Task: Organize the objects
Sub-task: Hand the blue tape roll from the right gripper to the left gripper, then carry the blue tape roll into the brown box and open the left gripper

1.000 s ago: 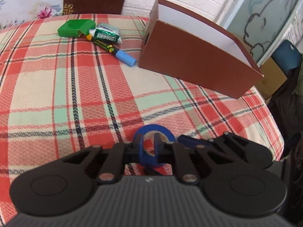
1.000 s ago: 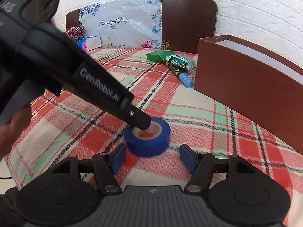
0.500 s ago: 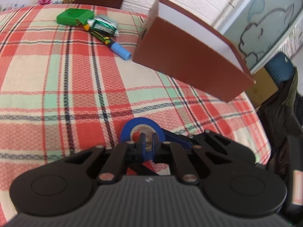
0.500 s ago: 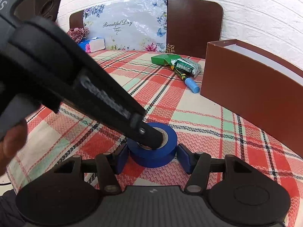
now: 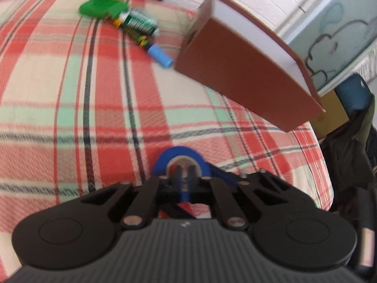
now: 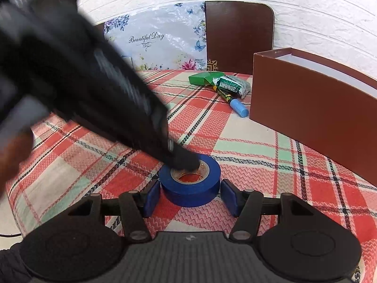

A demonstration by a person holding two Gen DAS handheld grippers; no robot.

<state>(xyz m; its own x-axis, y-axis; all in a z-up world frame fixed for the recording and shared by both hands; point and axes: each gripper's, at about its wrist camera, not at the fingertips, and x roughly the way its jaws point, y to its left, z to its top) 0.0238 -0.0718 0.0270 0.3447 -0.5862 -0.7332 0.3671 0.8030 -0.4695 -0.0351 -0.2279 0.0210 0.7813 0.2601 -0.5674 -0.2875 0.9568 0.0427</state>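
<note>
A blue tape roll [image 6: 190, 193] lies flat on the plaid tablecloth [image 6: 247, 146], also seen in the left wrist view [image 5: 179, 152]. My left gripper [image 5: 185, 172] is shut, its tips dipped into the roll's cardboard core; in the right wrist view it [image 6: 186, 162] comes in from the upper left. My right gripper [image 6: 190, 198] has the roll between its blue pads [image 6: 152, 198], which lie against the roll's sides while the jaws are opening slightly.
An open brown box [image 6: 306, 113] with a white inside stands to the right. Beside its far end lie a green carton [image 6: 202, 77], a green packet [image 6: 232, 85] and a blue-capped marker [image 6: 239, 108]. A chair back [image 6: 238, 35] and a floral bag [image 6: 155, 40] stand beyond the table.
My left gripper's fingers went from straddling the roll's wall to standing together inside its core. My right gripper's pads closed in from a wider stance onto the roll's sides.
</note>
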